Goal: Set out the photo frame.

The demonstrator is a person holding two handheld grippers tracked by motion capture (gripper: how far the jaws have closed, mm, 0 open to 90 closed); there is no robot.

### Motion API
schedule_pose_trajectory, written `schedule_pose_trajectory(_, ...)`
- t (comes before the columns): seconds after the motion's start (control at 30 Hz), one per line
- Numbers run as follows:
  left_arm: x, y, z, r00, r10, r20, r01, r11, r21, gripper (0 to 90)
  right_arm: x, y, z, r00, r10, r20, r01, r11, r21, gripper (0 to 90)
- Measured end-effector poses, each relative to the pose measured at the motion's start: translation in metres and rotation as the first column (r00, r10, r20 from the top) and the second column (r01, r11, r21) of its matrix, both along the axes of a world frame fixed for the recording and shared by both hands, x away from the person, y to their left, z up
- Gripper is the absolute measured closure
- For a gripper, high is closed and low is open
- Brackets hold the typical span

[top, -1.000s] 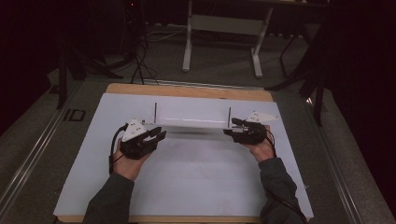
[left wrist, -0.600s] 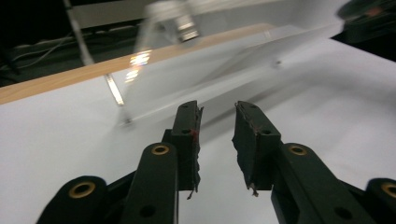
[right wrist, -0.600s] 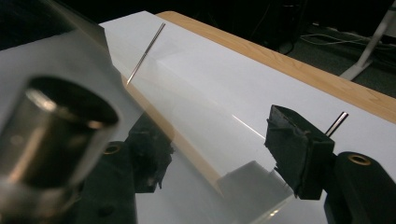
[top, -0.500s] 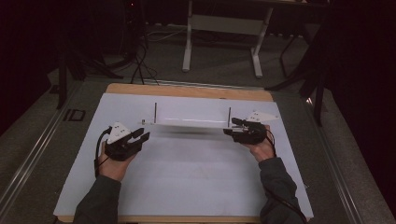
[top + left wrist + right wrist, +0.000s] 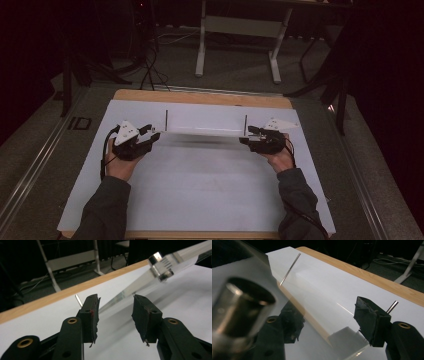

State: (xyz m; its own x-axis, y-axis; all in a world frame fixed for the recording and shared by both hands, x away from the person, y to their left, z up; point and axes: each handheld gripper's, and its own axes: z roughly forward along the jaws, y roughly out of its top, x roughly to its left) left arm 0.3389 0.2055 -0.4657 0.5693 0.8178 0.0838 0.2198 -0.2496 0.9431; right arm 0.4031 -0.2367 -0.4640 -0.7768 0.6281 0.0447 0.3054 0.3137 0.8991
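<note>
A long clear plate (image 5: 205, 131) with metal studs lies across the white sheet (image 5: 200, 195) between my two grippers. Thin upright rods (image 5: 166, 120) stand at each end of it. My left gripper (image 5: 154, 136) sits just off the plate's left end; its jaws have just been opening. In the left gripper view the left gripper (image 5: 116, 310) is open, with the plate's corner (image 5: 140, 282) and a stud (image 5: 160, 265) beyond the pads, untouched. My right gripper (image 5: 245, 136) is at the right end. In the right gripper view the right gripper (image 5: 327, 327) straddles the plate (image 5: 317, 322), pads against it, beside a big stud (image 5: 242, 312).
The sheet covers a wooden table whose bare edge (image 5: 200, 97) shows at the back. Beyond it on the dark floor stand a white desk frame (image 5: 235, 30) and cables (image 5: 150, 65). Floor rails (image 5: 35, 165) run along both sides of the table.
My left gripper has drawn back to the left, off the plate's end, and its jaws have spread. The right gripper and the plate have stayed where they were.
</note>
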Motion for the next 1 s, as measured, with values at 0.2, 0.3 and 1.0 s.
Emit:
schedule_pose_trajectory(0.2,0.006,0.001,-0.005,0.9989,-0.033,0.033,0.034,0.9989,-0.033,54.3,0.003,-0.001,0.001,1.0000,0.002,-0.002,-0.002,1.000,0.010,39.0)
schedule_pose_trajectory(0.3,0.009,0.002,-0.006,0.9975,-0.050,0.051,0.052,0.9976,-0.045,52.4,0.004,-0.001,0.002,1.0000,0.004,-0.003,-0.004,1.000,0.017,39.1)
schedule_pose_trajectory(1.0,0.027,-0.011,0.021,0.9997,-0.023,0.003,0.023,0.9997,0.012,48.8,0.019,-0.004,0.016,0.9976,0.015,-0.067,-0.010,0.997,0.072,41.6)
